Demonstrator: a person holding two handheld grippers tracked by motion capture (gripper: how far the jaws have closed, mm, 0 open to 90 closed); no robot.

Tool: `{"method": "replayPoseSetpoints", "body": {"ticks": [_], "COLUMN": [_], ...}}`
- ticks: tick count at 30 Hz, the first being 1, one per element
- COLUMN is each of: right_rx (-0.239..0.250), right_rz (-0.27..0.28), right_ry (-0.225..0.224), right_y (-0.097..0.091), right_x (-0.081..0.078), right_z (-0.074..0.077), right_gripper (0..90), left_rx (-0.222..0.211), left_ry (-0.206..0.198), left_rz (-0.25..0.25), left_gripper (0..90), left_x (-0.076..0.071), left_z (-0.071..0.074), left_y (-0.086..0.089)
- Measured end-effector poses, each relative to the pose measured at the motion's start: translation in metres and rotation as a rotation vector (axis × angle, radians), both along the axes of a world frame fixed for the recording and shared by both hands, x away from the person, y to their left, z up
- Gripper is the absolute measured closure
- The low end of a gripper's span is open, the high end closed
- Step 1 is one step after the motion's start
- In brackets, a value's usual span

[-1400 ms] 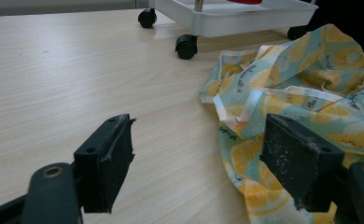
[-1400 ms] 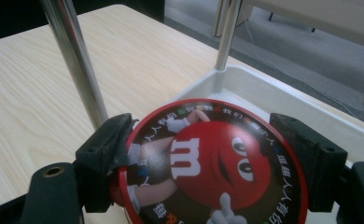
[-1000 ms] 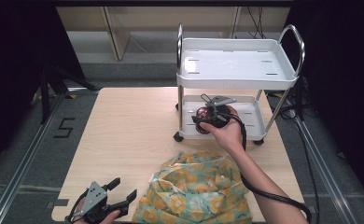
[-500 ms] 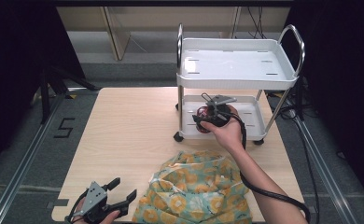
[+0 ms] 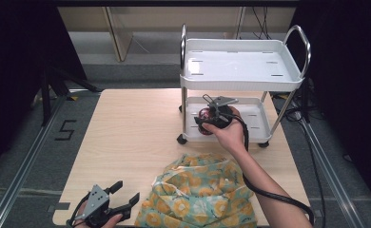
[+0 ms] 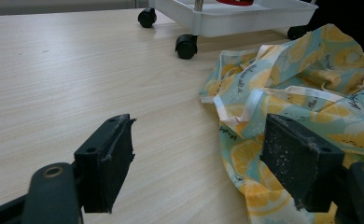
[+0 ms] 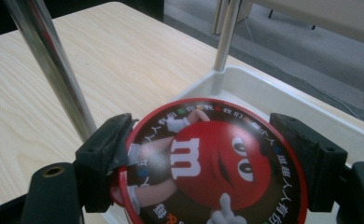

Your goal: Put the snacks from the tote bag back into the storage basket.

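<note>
A round red tin with a cartoon candy figure on its lid sits between the jaws of my right gripper, which is shut on its rim. In the high view that right gripper holds the tin at the left end of the lower shelf of a white cart. My left gripper rests low at the table's near left corner, open and holding nothing. In the left gripper view, bare wood lies under the left gripper, and a lemon-print cloth bag lies just to its right.
The wheeled cart has a bare top tray, chrome posts and black casters. The crumpled bag covers the near middle of the wooden table. Dark floor and rails surround the table.
</note>
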State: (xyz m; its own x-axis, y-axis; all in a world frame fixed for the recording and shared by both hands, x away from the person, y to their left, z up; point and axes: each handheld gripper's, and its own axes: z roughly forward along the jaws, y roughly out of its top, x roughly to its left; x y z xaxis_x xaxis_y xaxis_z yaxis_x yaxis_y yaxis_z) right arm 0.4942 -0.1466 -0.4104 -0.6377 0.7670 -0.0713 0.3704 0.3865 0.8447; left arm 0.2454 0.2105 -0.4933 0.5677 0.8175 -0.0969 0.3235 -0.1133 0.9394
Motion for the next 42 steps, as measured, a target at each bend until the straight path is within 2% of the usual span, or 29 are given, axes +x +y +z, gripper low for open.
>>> {"method": "replayPoseSetpoints", "body": {"ticks": [1,2,4,5,10,12,14,16,17,18,19,21,22,23,30,32,33,34,35,36,42], "right_rx": [0.003,-0.005,-0.010,-0.008,-0.010,0.000,-0.011,0.005,-0.005,-0.010,-0.001,-0.007,0.000,-0.008,-0.005,-0.012,-0.004,-0.016,-0.016,-0.004,-0.008], "right_rz": [-0.003,0.009,0.015,0.011,0.014,-0.002,0.008,-0.007,0.002,0.001,-0.007,0.002,-0.007,0.004,-0.004,0.009,-0.005,0.016,0.005,0.000,-0.003], "right_ry": [0.012,0.002,0.004,0.005,0.006,0.018,0.009,0.024,0.014,0.016,0.026,0.017,0.026,0.021,0.028,0.019,0.026,0.020,0.025,0.034,0.040], "right_y": [0.001,0.000,0.001,0.002,0.003,0.004,0.004,0.005,0.004,0.004,0.005,0.005,0.005,0.005,0.008,0.008,0.009,0.009,0.009,0.011,0.011], "right_x": [-0.001,0.001,0.001,0.001,0.004,0.003,0.005,0.005,0.005,0.006,0.006,0.007,0.006,0.007,0.008,0.009,0.008,0.010,0.009,0.009,0.010], "right_z": [0.000,0.000,0.000,-0.001,-0.001,-0.001,-0.002,-0.002,-0.002,-0.002,-0.003,-0.004,-0.004,-0.005,-0.007,-0.007,-0.008,-0.008,-0.008,-0.009,-0.014], "right_gripper": [25.0,25.0,24.9,24.9,24.9,24.9,24.9,24.9,24.9,24.9,25.0,24.9,24.9,25.0,24.9,24.9,24.9,24.9,24.9,24.9,24.9], "left_rx": [0.000,0.003,0.002,0.003,0.004,0.013,0.013,0.014,0.004,0.003,0.016,0.014,0.014,0.002,0.004,0.005,0.005,0.006,0.007,0.006,0.006], "left_ry": [-0.003,0.014,0.014,-0.001,0.006,0.006,0.007,0.007,-0.004,0.001,-0.013,0.006,-0.014,0.002,0.001,0.000,-0.002,0.013,0.012,-0.007,-0.001], "left_rz": [0.001,0.016,0.014,-0.002,0.004,0.004,0.003,0.002,-0.008,-0.003,-0.016,0.001,-0.017,-0.003,-0.005,-0.006,-0.008,0.008,0.006,-0.012,-0.006], "left_gripper": [24.2,24.2,24.2,24.2,24.2,24.2,24.2,24.2,24.2,24.2,24.1,24.2,24.1,24.2,24.2,24.2,24.2,24.2,24.2,24.2,24.2], "left_x": [0.000,-0.002,-0.001,0.000,0.000,0.000,0.000,0.000,0.001,0.001,0.002,0.000,0.002,0.001,0.001,0.001,0.001,0.000,0.000,0.002,0.001], "left_z": [0.000,0.001,0.000,0.000,0.000,0.001,0.001,0.000,0.000,0.000,0.000,0.001,0.000,0.000,0.000,0.000,0.000,0.001,0.001,0.000,0.000], "left_y": [0.000,0.000,0.000,0.001,0.001,0.001,0.001,0.001,0.001,0.001,0.002,0.001,0.002,0.001,0.001,0.001,0.001,0.001,0.001,0.001,0.001]}}
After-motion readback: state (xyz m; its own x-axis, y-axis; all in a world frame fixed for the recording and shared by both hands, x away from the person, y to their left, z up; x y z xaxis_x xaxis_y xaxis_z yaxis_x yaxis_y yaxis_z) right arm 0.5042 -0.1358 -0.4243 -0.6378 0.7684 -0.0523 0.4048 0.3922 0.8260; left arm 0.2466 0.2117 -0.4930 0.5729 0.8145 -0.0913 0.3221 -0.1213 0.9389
